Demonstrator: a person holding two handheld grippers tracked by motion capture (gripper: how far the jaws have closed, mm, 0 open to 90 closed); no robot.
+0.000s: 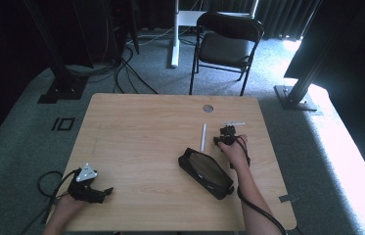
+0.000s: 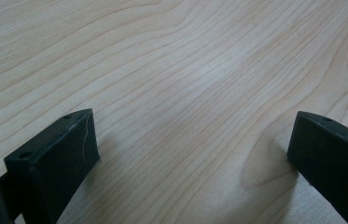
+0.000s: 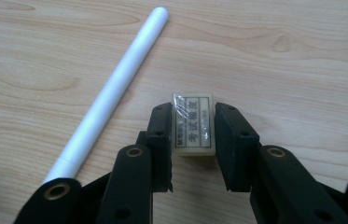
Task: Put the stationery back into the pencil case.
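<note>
The right tool (image 3: pixel 192 154) has its two black jaws closed against the long sides of a small cream-coloured rectangular eraser (image 3: pixel 192 123) in a clear wrapper with a printed label; the pads press on it from both sides, and the eraser lies flat on the pale wooden worktop (image 3: pixel 302 70), its far end poking out a little beyond the jaw tips. In the right gripper view a slim white plastic pen (image 3: pixel 111 91) lies on the worktop just to the left of that tool, slanting away from it toward the upper right, apart from both the eraser and the jaws. In the high view the right tool (image 1: pixel 227 134) sits beyond the person's right hand (image 1: pixel 235 151), with the white pen (image 1: pixel 203 137) close on its left and a black zipped pencil case (image 1: pixel 205 172) with a brownish see-through panel nearer the person, to the tool's left. The left tool (image 2: pixel 190 158) rests low over bare worktop with its jaws spread wide and nothing between them; in the high view it (image 1: pixel 92 192) lies well apart from the other things, near the worktop's near left corner.
</note>
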